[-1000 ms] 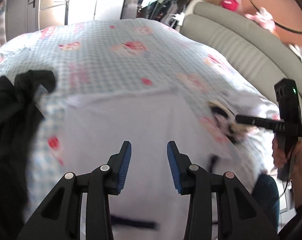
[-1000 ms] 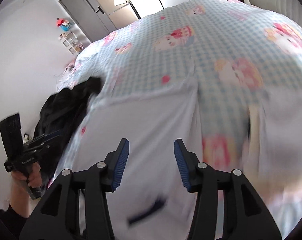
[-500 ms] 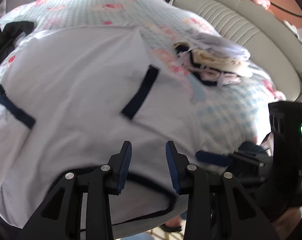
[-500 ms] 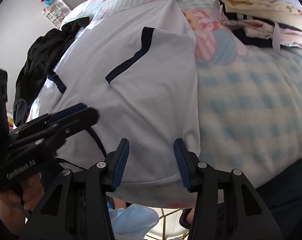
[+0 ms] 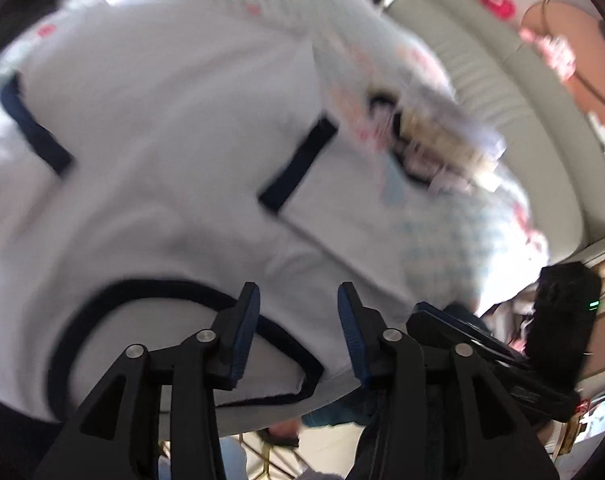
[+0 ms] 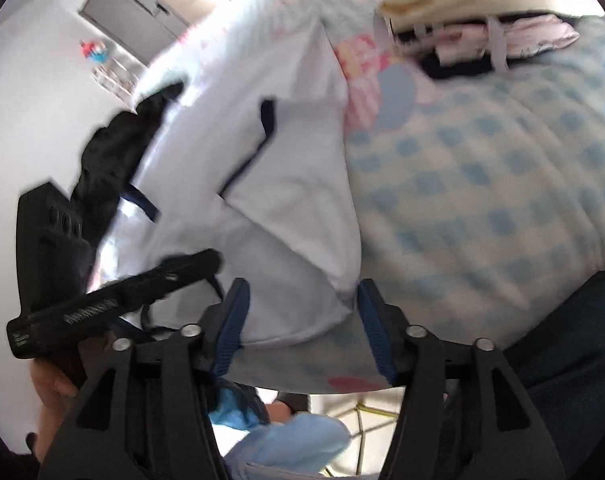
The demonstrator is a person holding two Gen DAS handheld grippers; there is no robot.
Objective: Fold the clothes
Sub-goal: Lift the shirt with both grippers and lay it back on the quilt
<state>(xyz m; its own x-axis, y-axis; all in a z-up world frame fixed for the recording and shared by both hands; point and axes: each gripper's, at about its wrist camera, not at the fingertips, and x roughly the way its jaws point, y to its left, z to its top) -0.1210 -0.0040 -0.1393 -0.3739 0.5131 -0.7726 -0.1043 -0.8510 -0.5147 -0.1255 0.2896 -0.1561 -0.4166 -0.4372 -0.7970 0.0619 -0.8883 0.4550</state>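
Note:
A white T-shirt with navy trim lies spread flat on the bed, its navy-edged neckline at the near edge. My left gripper is open just above the collar's right side, holding nothing. The same T-shirt shows in the right wrist view, its near shoulder corner at the bed's edge. My right gripper is open with that shoulder corner between its blue fingertips, which are apart from the cloth. The left gripper's black body shows to its left.
A light-blue checked quilt with pink cartoon prints covers the bed. A stack of folded clothes lies to the right of the shirt. A black garment is heaped at the left. A padded grey headboard stands at the right.
Both grippers have dropped and drawn back from the middle of the shirt to its near collar edge. Both have stayed open. The shirt lies as before.

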